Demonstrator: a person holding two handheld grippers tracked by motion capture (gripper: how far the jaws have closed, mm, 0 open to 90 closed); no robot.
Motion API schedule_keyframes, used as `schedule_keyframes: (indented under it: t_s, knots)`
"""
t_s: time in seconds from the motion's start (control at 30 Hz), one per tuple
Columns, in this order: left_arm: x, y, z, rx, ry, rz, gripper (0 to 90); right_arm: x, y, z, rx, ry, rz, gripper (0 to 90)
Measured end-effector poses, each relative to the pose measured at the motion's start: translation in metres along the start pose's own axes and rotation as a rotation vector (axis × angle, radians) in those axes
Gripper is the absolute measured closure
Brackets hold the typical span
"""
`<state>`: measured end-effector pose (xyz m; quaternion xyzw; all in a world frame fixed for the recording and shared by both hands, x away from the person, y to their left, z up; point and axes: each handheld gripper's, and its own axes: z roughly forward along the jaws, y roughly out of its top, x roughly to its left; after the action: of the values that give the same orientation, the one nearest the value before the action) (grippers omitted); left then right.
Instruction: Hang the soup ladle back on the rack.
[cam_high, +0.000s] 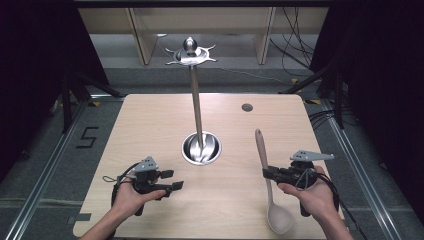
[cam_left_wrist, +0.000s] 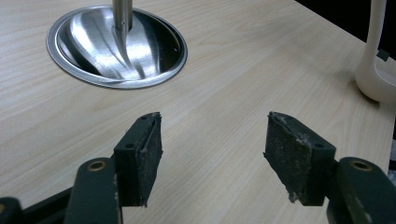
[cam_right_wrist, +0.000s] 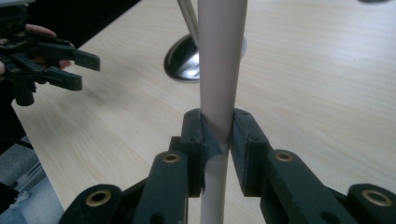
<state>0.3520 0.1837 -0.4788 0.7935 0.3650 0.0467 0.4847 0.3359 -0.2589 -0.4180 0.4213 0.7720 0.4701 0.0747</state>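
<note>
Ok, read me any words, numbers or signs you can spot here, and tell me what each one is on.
"5": black tape mark on the grey floor left of the table.
No other readable text; none on the ladle, the metal stand or either gripper.

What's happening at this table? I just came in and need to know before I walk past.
A person is working with a gripper in each hand. The right gripper is shut on the handle of a beige ladle, near the table's right side. The left gripper is open with nothing between its jaws, over bare wood. In the middle stands a metal utensil stand with hooks on top, and nothing hangs on it yet.
</note>
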Motion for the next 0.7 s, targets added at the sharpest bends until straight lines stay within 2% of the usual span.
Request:
schedule_keyframes:
  t_s: [0.03,0.07,0.1,0.13,0.17,0.2,0.23,0.27,0.3,0.33,0.37,0.4,0.47,0.5,0.53,0.6,0.7]
  knots:
    - [-0.0001,-0.0001,0.0001,-0.001,0.000,0.004,35.4,0.0020,-0.0008,-0.0016,-0.014,0.012,0.011,76.6]
    - [-0.0002,-0.0002,0.0003,-0.001,-0.004,0.006,35.5,0.0020,-0.0015,-0.0035,-0.018,0.010,-0.005,76.6]
    - [-0.0002,-0.0001,0.0004,0.001,-0.006,0.006,35.4,0.0024,-0.0033,-0.0022,-0.048,0.025,-0.005,76.6]
    - [-0.0003,0.0000,0.0005,0.001,-0.006,0.008,35.4,0.0009,-0.0037,-0.0036,-0.049,0.008,-0.039,76.6]
    - [-0.0004,0.0001,0.0006,0.002,-0.006,0.009,35.3,0.0031,-0.0055,-0.0041,-0.067,0.027,-0.021,76.6]
    - [-0.0004,0.0001,0.0006,0.002,-0.006,0.009,35.2,0.0011,-0.0059,-0.0054,-0.087,0.030,-0.064,76.6]
    - [-0.0006,0.0003,0.0010,-0.002,-0.005,0.004,35.2,0.0042,-0.0070,-0.0076,-0.077,0.042,-0.034,76.6]
    - [-0.0006,0.0003,0.0010,-0.002,-0.005,0.004,35.0,0.0042,-0.0070,-0.0076,-0.077,0.042,-0.034,76.6]
    - [-0.0007,0.0005,0.0010,-0.002,-0.005,0.003,34.9,0.0039,-0.0083,-0.0070,-0.118,0.050,-0.065,76.6]
    - [-0.0007,0.0006,0.0011,-0.002,-0.005,0.004,34.8,0.0048,-0.0089,-0.0086,-0.123,0.059,-0.065,76.6]
    - [-0.0009,0.0006,0.0010,-0.002,-0.012,0.004,34.9,0.0023,-0.0084,-0.0090,-0.138,0.053,-0.114,76.6]
    - [-0.0025,0.0005,0.0021,-0.012,-0.012,-0.008,34.9,0.0022,-0.0085,-0.0101,-0.143,0.052,-0.128,76.6]
    - [-0.0030,0.0000,0.0028,-0.015,-0.014,0.000,34.9,0.0018,-0.0086,-0.0108,-0.159,0.045,-0.156,76.6]
    - [-0.0030,0.0000,0.0028,-0.015,-0.014,0.000,34.9,0.0018,-0.0086,-0.0108,-0.159,0.045,-0.156,76.6]
    - [-0.0031,0.0001,0.0025,-0.011,-0.012,0.008,34.8,0.0049,-0.0099,-0.0109,-0.161,0.060,-0.130,76.6]
    - [-0.0036,0.0004,0.0027,-0.011,-0.013,0.004,34.7,0.0030,-0.0087,-0.0095,-0.192,0.067,-0.171,76.6]
    - [-0.0035,0.0003,0.0026,-0.011,-0.011,0.006,34.6,0.0033,-0.0074,-0.0116,-0.208,0.052,-0.192,76.6]
